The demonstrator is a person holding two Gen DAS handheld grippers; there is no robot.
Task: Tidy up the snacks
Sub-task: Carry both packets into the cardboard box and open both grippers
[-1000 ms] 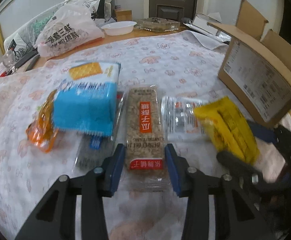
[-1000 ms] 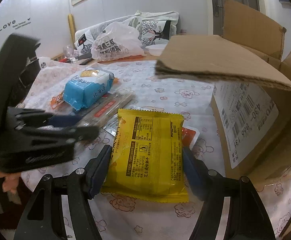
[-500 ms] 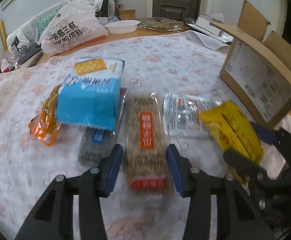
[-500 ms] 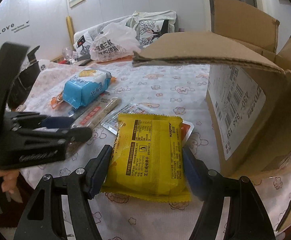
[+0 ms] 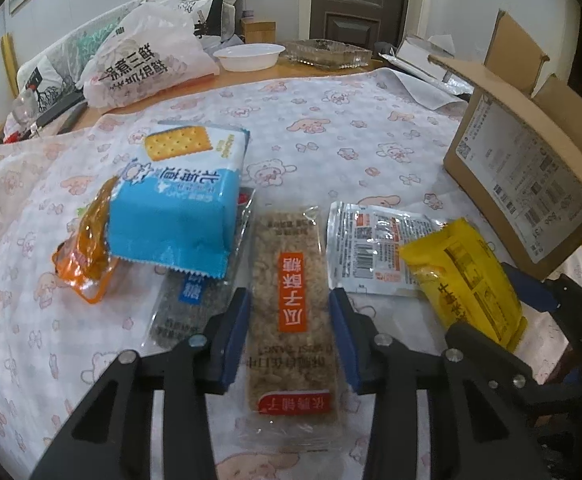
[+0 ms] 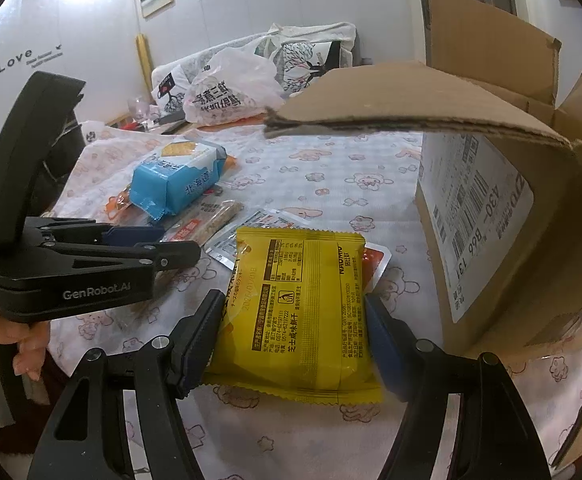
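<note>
Yellow pack (image 6: 303,312) lies on the desk (image 6: 331,176) by the box (image 6: 491,216), squeezed in the right tool (image 6: 293,334). Left tool (image 5: 289,338) sits apart around the bar (image 5: 293,320).

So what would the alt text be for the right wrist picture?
The right gripper closes on a yellow snack packet, lifted beside an open cardboard box. On the left, the left gripper reaches toward more snacks on a patterned tablecloth.

Yellow pkt (image 6: 303,312), blue cracker pkt (image 5: 171,216), pink bear-print cloth (image 5: 331,128).
</note>
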